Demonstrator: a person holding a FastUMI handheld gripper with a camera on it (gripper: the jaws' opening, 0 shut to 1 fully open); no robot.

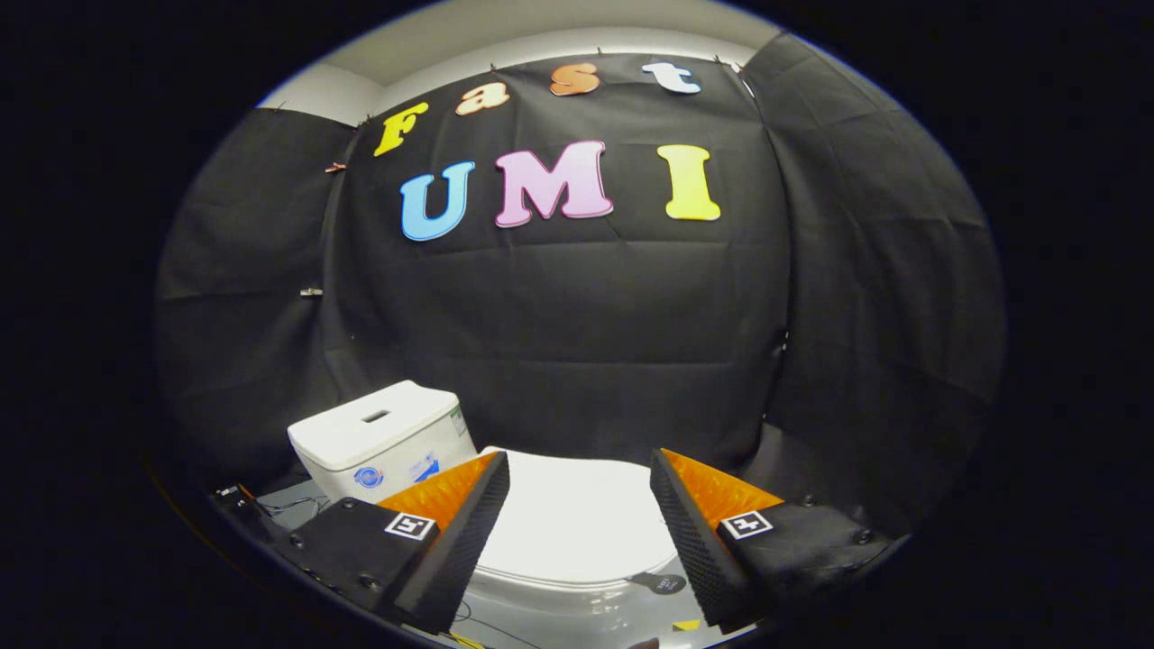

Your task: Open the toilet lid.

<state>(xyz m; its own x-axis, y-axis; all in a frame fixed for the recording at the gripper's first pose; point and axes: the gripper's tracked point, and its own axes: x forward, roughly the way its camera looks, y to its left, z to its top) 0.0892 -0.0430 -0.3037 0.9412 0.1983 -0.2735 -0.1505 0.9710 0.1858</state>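
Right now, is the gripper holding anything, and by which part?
Nothing is held. The gripper is open, its fingers apart above the closed white plastic toilet lid, touching nothing.

Staged test booth, not a real bathroom. Evidence: black cloth wall point(577, 306) hung in creased panels on three sides, clipped along the top edge, with a plain pale room wall point(541, 27) showing above it. Inside stands a white toilet point(577, 577) with its lid point(577, 518) down flat and a white cistern point(379, 442) set off to one side at an angle, a sticker on its front. Loose cables point(288, 507) run on the floor beside the cistern. The gripper point(580, 482) hovers over the lid, fingers spread wide apart and touching nothing, so it reads as a data-collection rig mock-up.
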